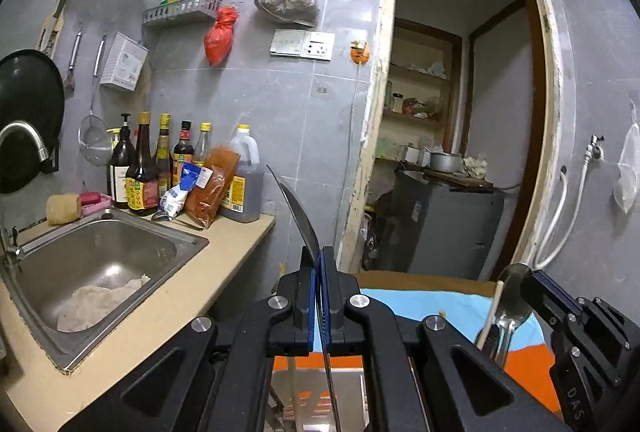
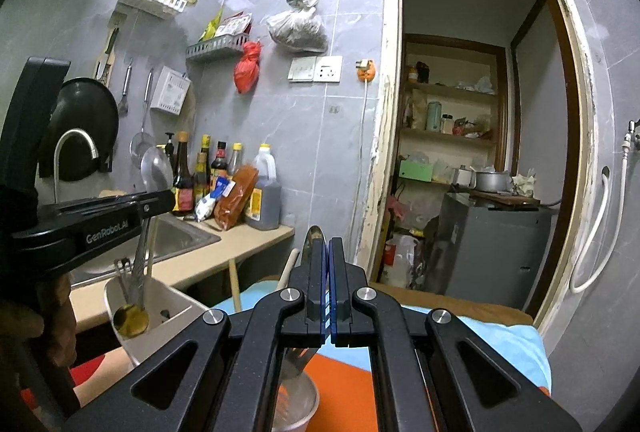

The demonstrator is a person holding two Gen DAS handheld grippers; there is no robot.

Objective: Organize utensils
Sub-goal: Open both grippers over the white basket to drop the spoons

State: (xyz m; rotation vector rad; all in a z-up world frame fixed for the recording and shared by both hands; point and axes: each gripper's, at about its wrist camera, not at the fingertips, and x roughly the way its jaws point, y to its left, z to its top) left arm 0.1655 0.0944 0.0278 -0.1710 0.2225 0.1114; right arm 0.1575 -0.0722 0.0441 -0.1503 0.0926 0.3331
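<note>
Left wrist view: the left gripper (image 1: 319,264) is pinching a spoon (image 1: 294,208) upright, near the sink (image 1: 192,236). Farther right, the right gripper (image 2: 325,256) is clamping another spoon (image 2: 310,246) above the blue-orange cloth (image 2: 480,336).

sink (image 1: 100,260): set in the table (image 1: 168,312), at its left
bottles (image 1: 160,164): on the table behind the sink, against the wall
cloth (image 1: 100,300): in the sink
doorway (image 1: 460,112): right of the table
holder (image 2: 160,316): before the table, utensils standing in it
wok (image 1: 28,120): on the wall, left of the bottles
</note>
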